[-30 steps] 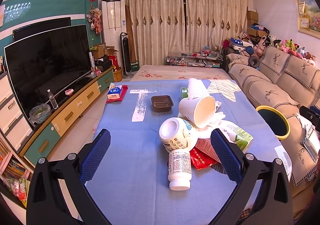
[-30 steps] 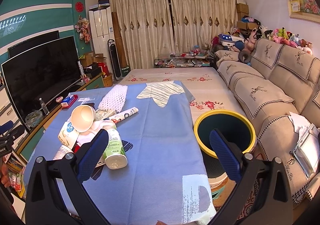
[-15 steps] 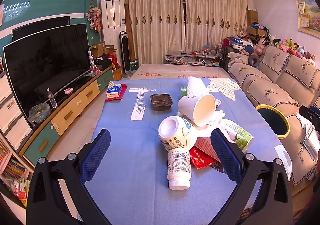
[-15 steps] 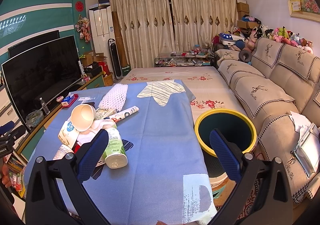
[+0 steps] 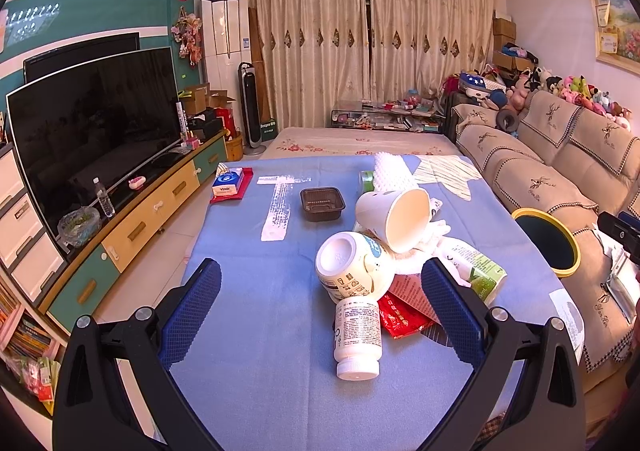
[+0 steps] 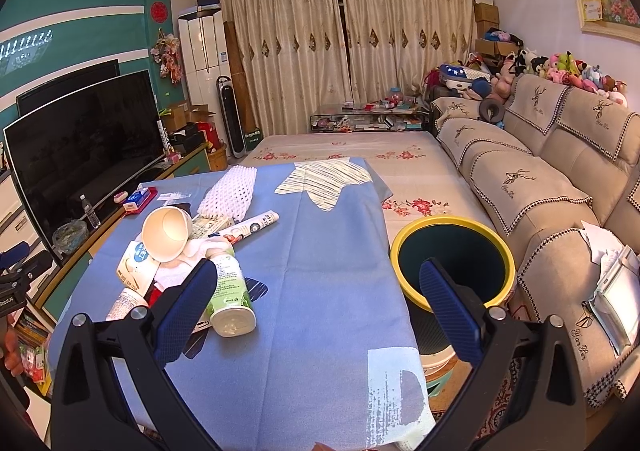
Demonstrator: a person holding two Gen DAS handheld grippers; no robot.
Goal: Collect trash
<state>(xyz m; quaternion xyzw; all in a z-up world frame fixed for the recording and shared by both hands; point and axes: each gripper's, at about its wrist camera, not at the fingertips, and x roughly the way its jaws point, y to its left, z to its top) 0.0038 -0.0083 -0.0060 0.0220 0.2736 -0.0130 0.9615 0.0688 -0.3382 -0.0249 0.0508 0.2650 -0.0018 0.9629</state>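
The white plastic pill bottle, nearest the yellow-rimmed bin, is judged light, stiff, slippery; mid-body grasping is advised. Both the left gripper and right gripper are held apart, empty.

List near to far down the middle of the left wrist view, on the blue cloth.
White plastic pill bottle lying on its side → round white tub tipped over → white paper cup on its side → dark brown square plastic tray → white foam net sleeve.

A dark television stands at far left, beige curtains hang at the far wall, and a sofa lines the right.
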